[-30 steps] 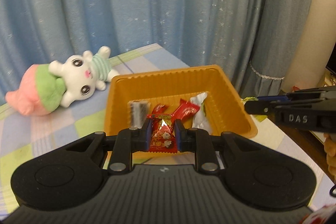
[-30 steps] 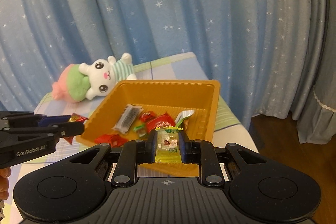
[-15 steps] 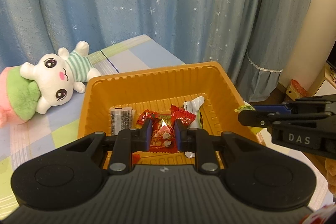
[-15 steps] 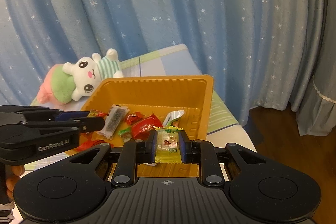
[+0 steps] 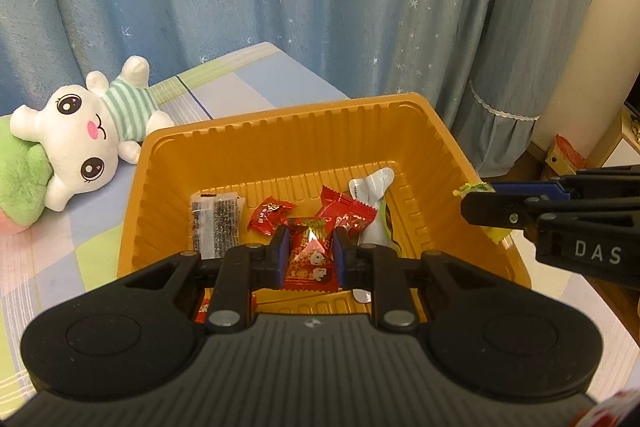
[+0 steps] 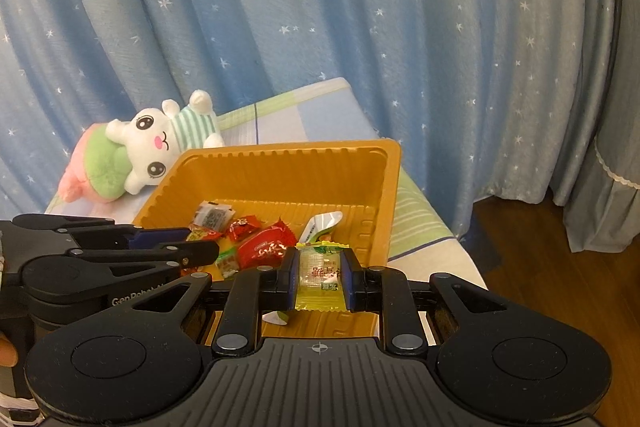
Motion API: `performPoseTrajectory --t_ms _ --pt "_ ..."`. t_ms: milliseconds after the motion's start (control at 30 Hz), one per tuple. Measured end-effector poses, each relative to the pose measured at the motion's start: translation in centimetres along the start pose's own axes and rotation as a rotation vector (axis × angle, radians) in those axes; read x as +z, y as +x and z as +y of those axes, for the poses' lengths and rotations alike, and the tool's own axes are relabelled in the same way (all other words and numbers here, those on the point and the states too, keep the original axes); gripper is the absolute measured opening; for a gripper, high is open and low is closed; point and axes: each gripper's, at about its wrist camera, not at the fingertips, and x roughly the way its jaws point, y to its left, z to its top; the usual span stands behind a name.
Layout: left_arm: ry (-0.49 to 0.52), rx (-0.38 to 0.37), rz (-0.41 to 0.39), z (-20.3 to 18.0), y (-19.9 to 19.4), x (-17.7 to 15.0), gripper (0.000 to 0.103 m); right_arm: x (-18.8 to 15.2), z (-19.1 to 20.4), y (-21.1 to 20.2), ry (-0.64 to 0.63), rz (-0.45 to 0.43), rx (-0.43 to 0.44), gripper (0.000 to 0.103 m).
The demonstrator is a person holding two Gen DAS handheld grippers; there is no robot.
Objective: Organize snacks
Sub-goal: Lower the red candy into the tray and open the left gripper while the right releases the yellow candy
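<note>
Left tongs (image 5: 308,253) are pinched on a red candy packet (image 5: 309,255), held low in the centre of the left wrist view, right over the near part of the orange tray (image 5: 280,131). Right tongs (image 6: 319,273) are clamped on a yellow-green candy packet (image 6: 319,273), seen at lower centre of the right wrist view, above the tray's near rim. So both packets are gripped and hanging over the tray, nothing let go yet. Inside the tray a few things are already piled up: a clear sesame-bar wrapper (image 5: 216,221) at left, some red candies (image 5: 347,215) in the middle, a silver-white sachet (image 5: 372,203) toward the right. Now the stuff that could go sideways, purely a guess from how it looks. The yellow-green packet is held close to the near wall, so if it's released there it could be dropped on the rim and slide off onto the bed (image 5: 248,83) or toward the wood floor (image 6: 540,247) at the right of the frame. The two tools are also parked near each other over the same small tray, so a bump between them could be caused by a careless reach. Slippery wrappers might get stuck to a pad on release too. The plush toy (image 5: 86,143) at upper left is well apart, no trouble expected there.
</note>
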Motion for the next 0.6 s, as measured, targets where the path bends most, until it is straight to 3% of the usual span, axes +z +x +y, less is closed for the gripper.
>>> performPoseTrajectory --t_ms 300,600 --pt "0.004 0.0 0.011 0.3 0.2 -0.1 0.027 0.4 -0.3 0.2 0.005 -0.001 0.002 0.022" --pt "-0.045 0.032 -0.006 3.2 -1.5 0.1 0.033 0.9 -0.5 0.1 0.009 -0.013 0.005 0.022"
